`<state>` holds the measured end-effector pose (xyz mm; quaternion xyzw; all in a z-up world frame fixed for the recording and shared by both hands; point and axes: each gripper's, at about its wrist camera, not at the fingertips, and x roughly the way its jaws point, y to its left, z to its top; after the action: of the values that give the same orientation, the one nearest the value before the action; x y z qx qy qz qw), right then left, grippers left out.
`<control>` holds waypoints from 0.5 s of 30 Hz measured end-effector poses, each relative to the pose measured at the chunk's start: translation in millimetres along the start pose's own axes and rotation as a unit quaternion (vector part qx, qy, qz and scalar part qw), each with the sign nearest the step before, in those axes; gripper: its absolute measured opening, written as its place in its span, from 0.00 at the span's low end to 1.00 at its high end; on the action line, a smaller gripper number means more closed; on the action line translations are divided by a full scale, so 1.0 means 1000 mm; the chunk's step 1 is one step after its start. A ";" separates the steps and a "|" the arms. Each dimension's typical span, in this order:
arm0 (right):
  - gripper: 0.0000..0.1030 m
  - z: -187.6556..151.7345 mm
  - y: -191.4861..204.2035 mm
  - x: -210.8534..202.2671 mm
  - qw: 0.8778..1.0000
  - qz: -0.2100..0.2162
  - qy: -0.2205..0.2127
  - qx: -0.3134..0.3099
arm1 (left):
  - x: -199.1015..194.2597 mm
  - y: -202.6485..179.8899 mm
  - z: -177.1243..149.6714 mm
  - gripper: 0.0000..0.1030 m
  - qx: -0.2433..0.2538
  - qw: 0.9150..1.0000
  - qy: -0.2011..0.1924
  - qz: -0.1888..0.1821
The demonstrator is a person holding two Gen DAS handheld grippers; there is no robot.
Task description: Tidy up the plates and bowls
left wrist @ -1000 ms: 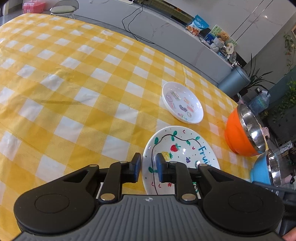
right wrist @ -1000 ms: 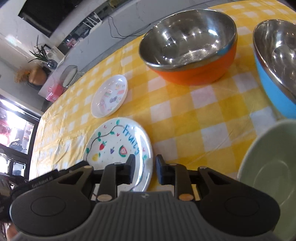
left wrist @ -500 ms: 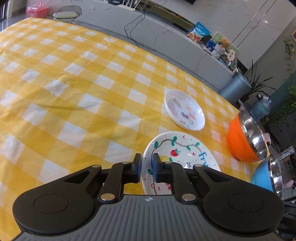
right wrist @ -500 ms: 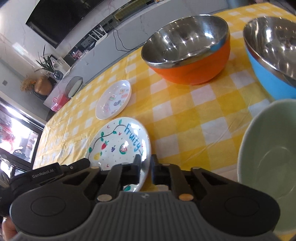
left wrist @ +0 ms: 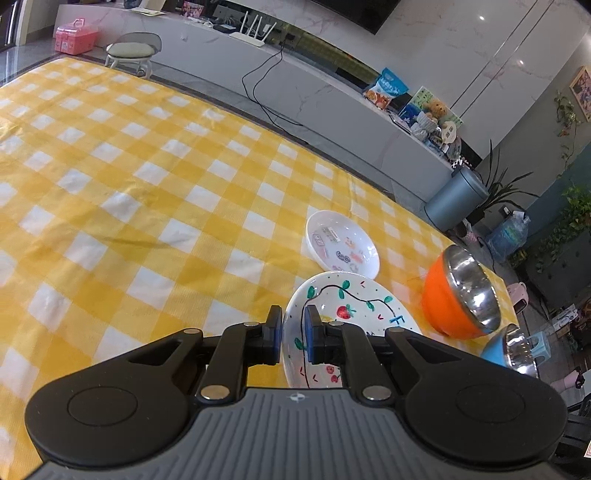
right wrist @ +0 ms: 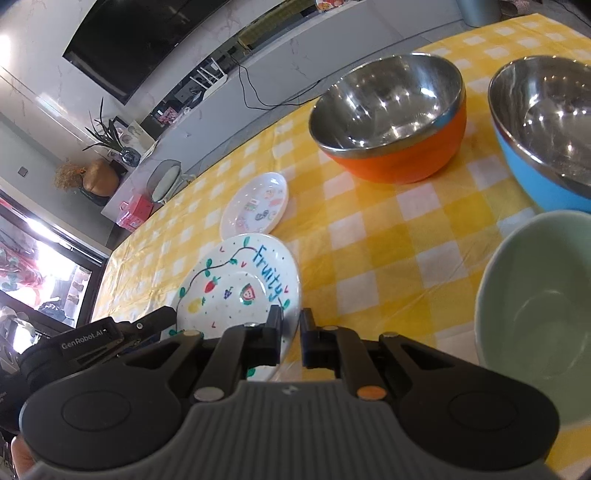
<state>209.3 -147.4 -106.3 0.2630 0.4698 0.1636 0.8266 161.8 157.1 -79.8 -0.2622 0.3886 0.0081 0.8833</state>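
Nothing stacked yet. Fruity plate [left wrist: 354, 317] rim is pinched by left gripper [left wrist: 293, 330] and right gripper [right wrist: 290, 334]; bowls untouched.

— Behind the table [left wrist: 110, 155]?
— Long pale marble counter [left wrist: 303, 96] with black cables hanging down, white stool [left wrist: 131, 55], pink box [left wrist: 75, 35].
— Farther right?
— Grey bin [left wrist: 456, 197] beside leafy plants [left wrist: 506, 188].
— Walls, light?
— Dark screen [right wrist: 136, 40] on marbled wall; bright window [right wrist: 40, 266].
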 end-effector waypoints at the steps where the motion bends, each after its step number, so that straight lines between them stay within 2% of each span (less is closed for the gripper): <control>1: 0.08 -0.001 0.001 -0.003 1.000 0.001 0.000 -0.002 | -0.004 0.000 -0.002 0.13 -0.002 1.000 -0.001 0.000; 15: 0.07 -0.038 0.006 -0.055 1.000 0.004 0.015 -0.021 | -0.061 0.003 -0.048 0.13 -0.032 0.999 0.005 -0.001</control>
<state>148.7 -160.4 -80.3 0.2451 0.4771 0.1806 0.8244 85.8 148.5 -66.5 -0.2912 0.3924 0.0184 0.8723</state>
